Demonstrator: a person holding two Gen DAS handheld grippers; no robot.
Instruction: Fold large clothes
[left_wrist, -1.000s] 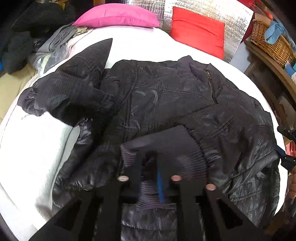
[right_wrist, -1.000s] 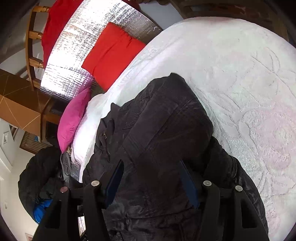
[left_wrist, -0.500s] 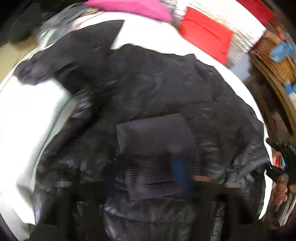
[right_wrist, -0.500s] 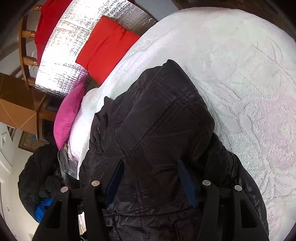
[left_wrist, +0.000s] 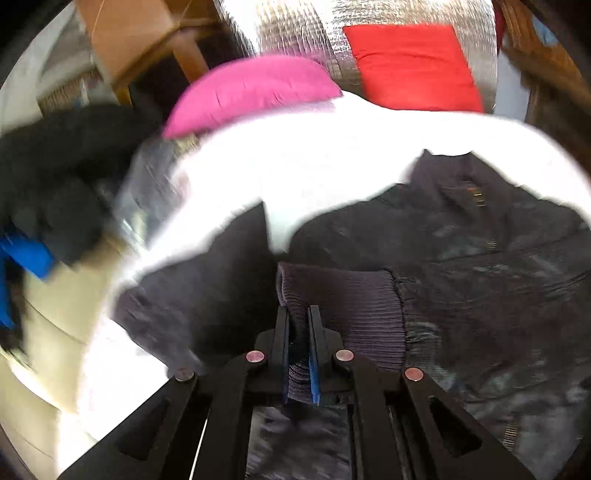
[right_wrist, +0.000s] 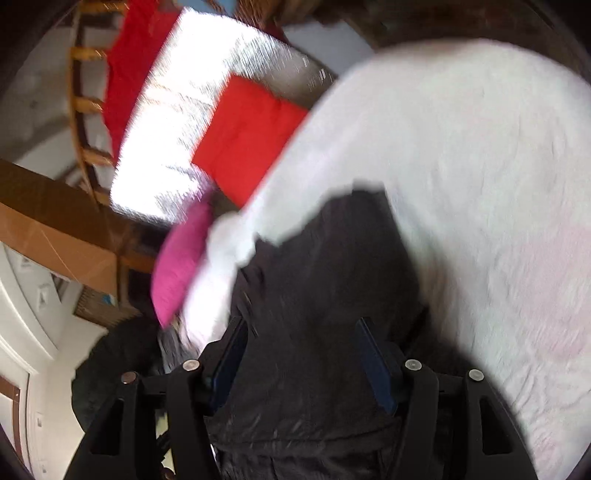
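A black quilted jacket (left_wrist: 480, 277) lies spread on the white bed (left_wrist: 314, 147), collar toward the pillows. Its ribbed sleeve cuff (left_wrist: 351, 295) is folded across the body. My left gripper (left_wrist: 297, 314) is shut on the near edge of that cuff, the knit pinched between the blue pads. In the right wrist view the jacket (right_wrist: 332, 277) bulges up between the fingers of my right gripper (right_wrist: 304, 332). The jaws stand wide, and the thick fold fills the gap from pad to pad. Both views are blurred by motion.
A pink pillow (left_wrist: 251, 92) and a red pillow (left_wrist: 410, 66) lie at the head of the bed against a silver quilted panel (right_wrist: 184, 129). A heap of dark clothes (left_wrist: 55, 177) sits off the bed's left side. White bedcover (right_wrist: 480, 184) stretches right of the jacket.
My left gripper opened briefly, shut again on the cuff's edge, and swung up and left, so the pillows and clothes heap came into view. The right gripper's wide hold stayed the same.
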